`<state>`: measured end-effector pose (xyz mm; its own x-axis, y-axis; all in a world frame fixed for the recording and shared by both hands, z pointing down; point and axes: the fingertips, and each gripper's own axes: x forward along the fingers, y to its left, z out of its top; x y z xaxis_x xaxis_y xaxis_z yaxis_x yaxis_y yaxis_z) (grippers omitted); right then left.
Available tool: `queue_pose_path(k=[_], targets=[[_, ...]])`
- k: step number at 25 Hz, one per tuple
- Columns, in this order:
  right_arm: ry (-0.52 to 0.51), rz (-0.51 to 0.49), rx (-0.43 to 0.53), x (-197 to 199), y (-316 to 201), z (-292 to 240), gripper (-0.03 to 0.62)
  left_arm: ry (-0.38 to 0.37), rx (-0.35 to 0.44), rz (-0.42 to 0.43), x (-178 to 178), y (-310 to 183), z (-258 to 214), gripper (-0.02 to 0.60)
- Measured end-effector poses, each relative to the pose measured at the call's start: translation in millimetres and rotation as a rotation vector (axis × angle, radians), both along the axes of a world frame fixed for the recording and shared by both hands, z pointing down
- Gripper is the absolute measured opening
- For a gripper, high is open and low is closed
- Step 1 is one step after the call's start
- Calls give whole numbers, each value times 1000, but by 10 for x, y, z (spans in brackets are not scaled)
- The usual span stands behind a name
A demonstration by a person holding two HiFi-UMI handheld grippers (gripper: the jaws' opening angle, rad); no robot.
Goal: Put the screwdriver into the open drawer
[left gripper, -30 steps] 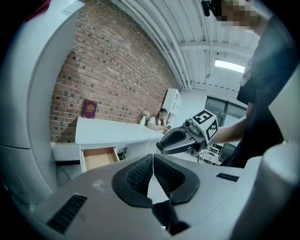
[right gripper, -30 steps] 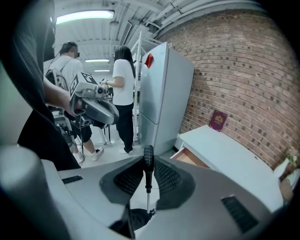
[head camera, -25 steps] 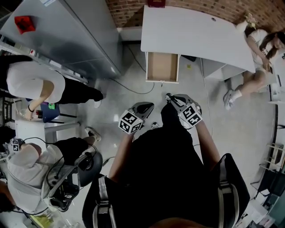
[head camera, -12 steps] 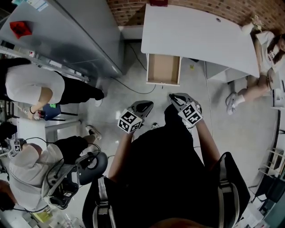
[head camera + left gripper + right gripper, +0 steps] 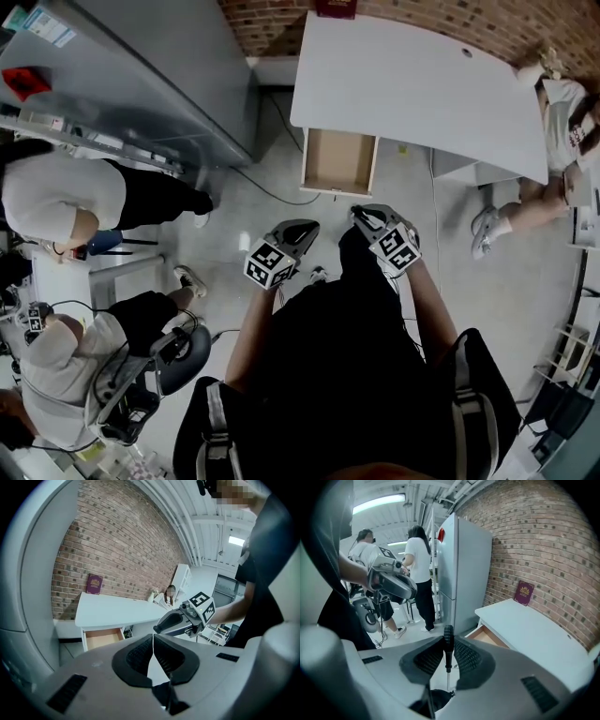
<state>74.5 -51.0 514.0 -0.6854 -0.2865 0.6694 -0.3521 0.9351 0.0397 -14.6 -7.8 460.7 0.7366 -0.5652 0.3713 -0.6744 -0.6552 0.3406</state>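
Brick wall point(image 5: 525, 23) backs the white bench point(image 5: 412, 80), and you stand on the bare floor point(image 5: 272, 202) short of it. Your screwdriver point(image 5: 448, 639) sits between the pads of the right tool point(image 5: 448, 654), with its black handle poking out past the tips and its thin shaft running back toward the tool's body. The tool is clenched on it, and the grip looks the same as a second ago. The left tool point(image 5: 153, 641) is closed at its tips with nothing between them, and it rides beside the right.

Ahead, the drawer point(image 5: 339, 161) hangs pulled out from the bench's left end. It is open at the top, and nothing shows inside it.

What has changed is your distance. Over the last second the drawer and bench have slid lower in the head view, toward you, while both tools keep their place before your chest. So you are walking the screwdriver in, not yet reaching, and floor still lies between the drawer and the right tool.

You likely need to close that gap, bring the right tool over the drawer and lower it before letting go. A tall grey cabinet point(image 5: 159, 66) stands near the drawer's left, so keep the left tool clear of it.
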Motion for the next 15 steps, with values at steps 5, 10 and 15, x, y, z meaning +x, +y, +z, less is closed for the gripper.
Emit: queue_pose_path(k=[5, 10, 15], targets=[[13, 11, -38, 105, -268, 25, 124, 24, -35, -6, 112, -275, 97, 17], [26, -9, -70, 5, -429, 192, 124, 2, -78, -25, -47, -387, 297, 17], [33, -37, -96, -9, -761, 528, 124, -7, -117, -42, -78, -630, 596, 18]])
